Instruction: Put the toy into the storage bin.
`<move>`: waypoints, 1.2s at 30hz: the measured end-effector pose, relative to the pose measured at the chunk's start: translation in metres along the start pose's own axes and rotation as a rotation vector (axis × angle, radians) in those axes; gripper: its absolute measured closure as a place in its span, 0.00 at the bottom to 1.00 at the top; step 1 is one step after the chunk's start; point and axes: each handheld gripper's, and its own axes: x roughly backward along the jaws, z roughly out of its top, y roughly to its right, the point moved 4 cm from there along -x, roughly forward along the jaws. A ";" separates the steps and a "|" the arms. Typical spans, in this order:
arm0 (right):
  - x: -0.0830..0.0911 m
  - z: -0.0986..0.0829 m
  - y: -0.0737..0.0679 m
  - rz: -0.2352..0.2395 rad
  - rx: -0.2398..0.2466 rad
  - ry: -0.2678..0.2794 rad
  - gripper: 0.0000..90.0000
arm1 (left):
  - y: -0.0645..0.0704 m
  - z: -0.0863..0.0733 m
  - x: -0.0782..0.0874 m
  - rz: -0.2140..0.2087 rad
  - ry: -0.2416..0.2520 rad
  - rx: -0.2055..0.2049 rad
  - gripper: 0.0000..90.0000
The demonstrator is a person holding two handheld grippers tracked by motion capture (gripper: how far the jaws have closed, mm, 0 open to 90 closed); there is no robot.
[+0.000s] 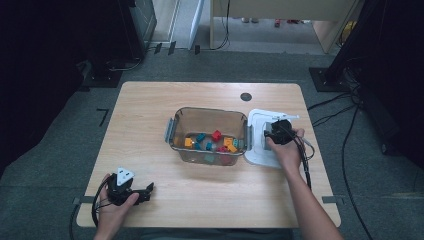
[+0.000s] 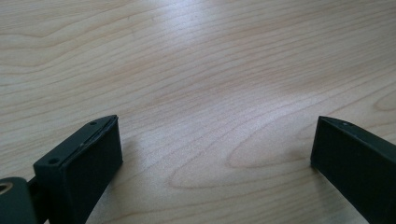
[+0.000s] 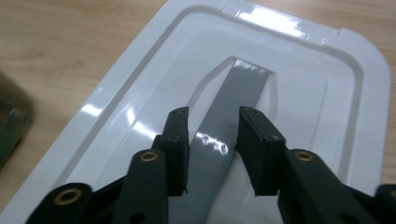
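White lid's (image 3: pixel 299 84) grey handle (image 3: pixel 229 121) sits between right hand-held gripper's (image 3: pixel 212 135) part-open jaws.

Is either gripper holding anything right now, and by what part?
The right gripper straddles the grey handle strip of the white lid, not visibly clamped. The left gripper is open, holding nothing.

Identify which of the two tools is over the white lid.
The right tool, at the table's right side: its jaws straddle the grey strip on the white lid. The left tool has bare wood between its jaws.
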 end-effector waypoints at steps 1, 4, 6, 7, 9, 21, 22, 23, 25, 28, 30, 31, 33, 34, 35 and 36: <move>-0.002 -0.002 0.000 -0.025 -0.022 -0.009 0.69 | 0.000 0.000 0.000 0.000 0.000 -0.001 0.02; -0.005 -0.007 -0.003 -0.066 -0.056 0.034 0.68 | 0.001 0.000 0.000 -0.001 0.001 -0.005 0.02; -0.005 -0.009 -0.007 -0.092 -0.061 0.047 0.70 | 0.001 -0.001 0.000 -0.002 0.001 -0.006 0.02; -0.005 -0.010 -0.007 -0.094 -0.068 0.051 0.70 | 0.001 -0.001 0.000 -0.002 0.001 -0.006 0.02; -0.005 -0.011 -0.005 -0.087 -0.098 0.071 0.71 | 0.001 -0.001 0.000 -0.003 0.001 -0.006 0.02; 0.000 -0.016 0.014 -0.021 -0.034 0.106 0.76 | 0.000 0.000 0.000 -0.005 0.003 -0.001 0.02; 0.000 -0.017 0.015 -0.004 -0.018 0.113 0.76 | 0.000 0.000 0.000 -0.005 0.003 -0.001 0.02; 0.001 -0.019 0.016 -0.006 -0.005 0.119 0.76 | 0.000 0.000 0.000 -0.006 0.004 0.001 0.02; 0.003 -0.020 0.017 0.012 0.005 0.124 0.76 | 0.000 0.000 0.000 -0.008 0.004 0.002 0.02; 0.005 -0.022 0.018 0.014 0.017 0.123 0.76 | 0.000 0.000 0.000 -0.008 0.004 0.002 0.02; 0.006 -0.022 0.018 0.020 0.015 0.123 0.76 | 0.000 0.000 0.000 -0.008 0.004 0.002 0.02; 0.006 -0.022 0.018 0.024 0.019 0.125 0.76 | 0.000 0.000 0.000 -0.009 0.005 0.003 0.02; 0.008 -0.021 0.018 0.031 0.017 0.130 0.76 | 0.000 0.000 0.001 -0.011 0.004 0.002 0.02; 0.010 -0.020 0.018 0.034 0.015 0.136 0.76 | 0.000 0.000 0.001 -0.011 0.004 0.003 0.02; 0.012 -0.019 0.019 0.036 0.013 0.140 0.76 | 0.000 0.000 0.001 -0.011 0.004 0.002 0.02; 0.013 -0.018 0.019 0.038 0.013 0.146 0.76 | 0.000 0.000 0.001 -0.012 0.004 0.002 0.02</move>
